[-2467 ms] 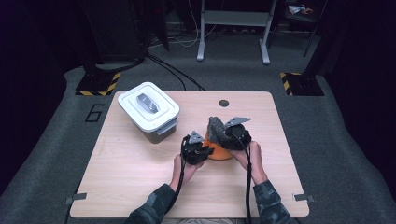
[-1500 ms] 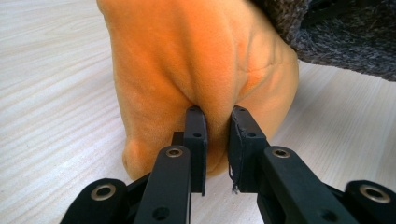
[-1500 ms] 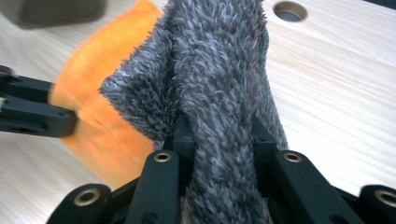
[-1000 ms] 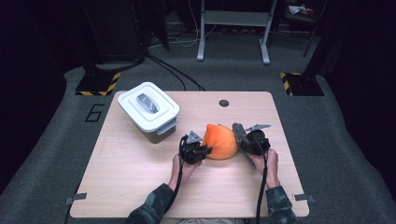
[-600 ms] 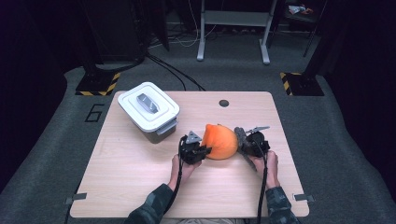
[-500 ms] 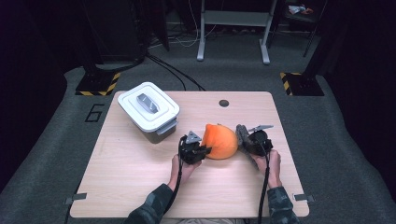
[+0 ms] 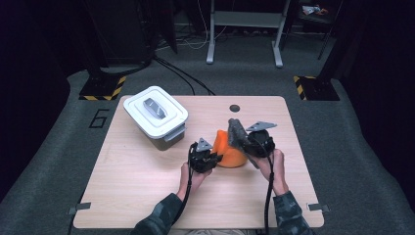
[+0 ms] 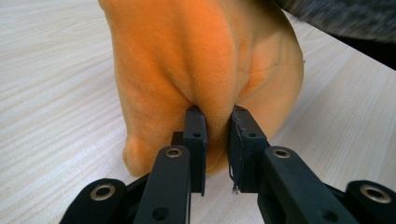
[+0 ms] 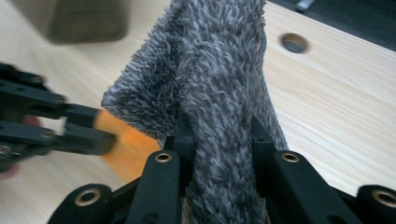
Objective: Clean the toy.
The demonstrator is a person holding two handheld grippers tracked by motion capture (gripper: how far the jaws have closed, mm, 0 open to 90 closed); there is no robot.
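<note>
Centre-right of the high view, my left gripper (image 7: 208, 157) pinches a fold of the orange cloth (image 7: 228, 151) on the table (image 7: 127, 186), while my right gripper (image 7: 244, 139) clamps the grey cloth (image 7: 236, 131) just above and right of it, hanging lengthwise over the orange.

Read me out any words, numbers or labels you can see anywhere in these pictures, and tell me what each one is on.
"6" – a large dark numeral on the grey floor mat, left of the wooden table.
Nothing readable on the white lidded box, the orange cloth, the grey cloth or either gripper.
The yellow-and-black striped plates on the floor carry hazard stripes, no text.
</note>
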